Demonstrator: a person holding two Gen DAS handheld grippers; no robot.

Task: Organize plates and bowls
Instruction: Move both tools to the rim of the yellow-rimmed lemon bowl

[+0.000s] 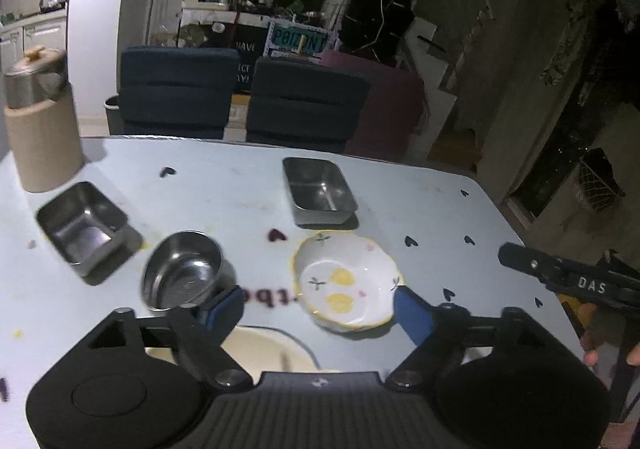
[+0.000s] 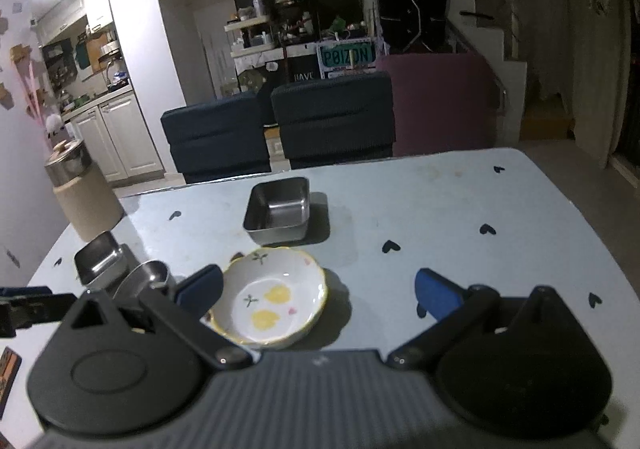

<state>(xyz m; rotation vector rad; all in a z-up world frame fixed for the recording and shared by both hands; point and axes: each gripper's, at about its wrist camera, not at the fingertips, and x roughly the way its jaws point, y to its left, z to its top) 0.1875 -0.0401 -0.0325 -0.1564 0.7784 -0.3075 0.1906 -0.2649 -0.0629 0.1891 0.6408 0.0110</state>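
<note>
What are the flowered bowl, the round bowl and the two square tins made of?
Flowered bowl: looks like glazed ceramic, glossy white with painted yellow fruit and a scalloped yellow rim.
Round bowl: likely stainless steel, grey with mirror-like highlights.
Square tins: likely the same metal, brushed grey, thin walls, reflections inside.
All judged by look alone.

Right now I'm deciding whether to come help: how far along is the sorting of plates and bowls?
Barely started, it seems. Nothing looks stacked: the flowered bowl, round steel bowl and two square steel tins each sit apart on the table. Nothing is in hand: the left gripper and right gripper are both open and empty. A cream dish lies under the left gripper. All grouping remains.
</note>
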